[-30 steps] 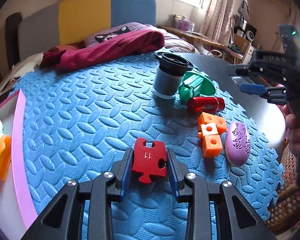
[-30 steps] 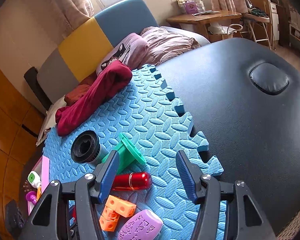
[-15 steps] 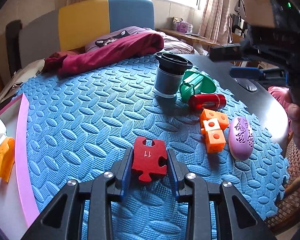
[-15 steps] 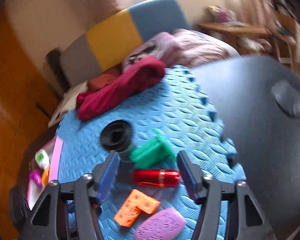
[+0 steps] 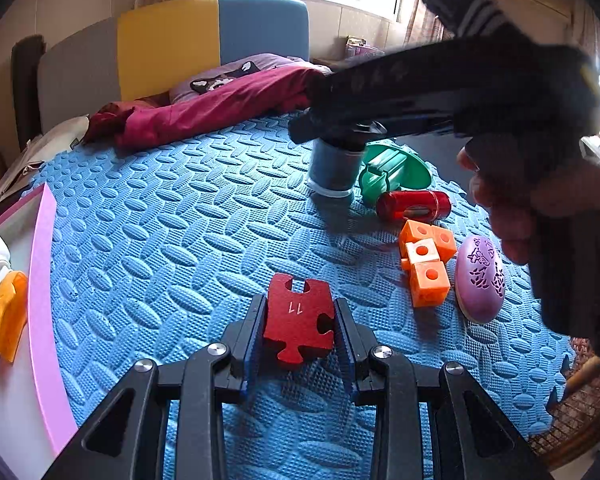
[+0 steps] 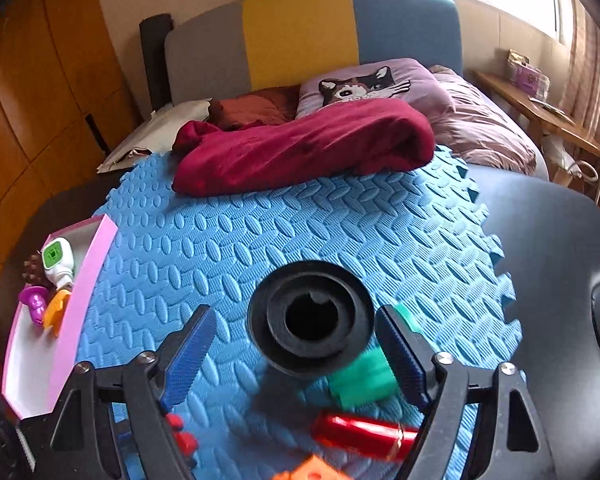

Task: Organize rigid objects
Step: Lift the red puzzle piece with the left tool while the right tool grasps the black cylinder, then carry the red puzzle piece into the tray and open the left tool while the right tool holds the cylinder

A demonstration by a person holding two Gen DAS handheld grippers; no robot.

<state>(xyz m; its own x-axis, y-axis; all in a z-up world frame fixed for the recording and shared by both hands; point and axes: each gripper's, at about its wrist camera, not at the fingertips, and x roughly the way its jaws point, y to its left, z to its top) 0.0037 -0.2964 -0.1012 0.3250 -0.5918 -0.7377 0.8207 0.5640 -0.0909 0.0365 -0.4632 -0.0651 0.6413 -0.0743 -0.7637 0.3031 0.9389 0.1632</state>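
Observation:
My left gripper [image 5: 300,308] is shut on a red puzzle piece [image 5: 298,320] marked 11, low over the blue foam mat [image 5: 180,220]. In the right wrist view a black cup [image 6: 320,352] stands upright between the blue fingers of my right gripper [image 6: 294,316]. Those jaws are closing, and a gap still shows at the left finger. The left wrist view has the right gripper's dark body and a hand [image 5: 508,208] above the cup [image 5: 334,168], covering its rim.
Beside the cup lie a green piece [image 5: 392,170], a red cylinder [image 5: 414,206], joined orange cubes [image 5: 424,264] and a purple oval [image 5: 480,280]. A pink tray [image 6: 88,264] with small toys sits at the mat's left edge. A maroon cloth [image 6: 300,148] lies at the back.
My right gripper has swung left from the mat's right edge to straddle the black cup, rolling level. The left gripper and its puzzle piece have stayed put.

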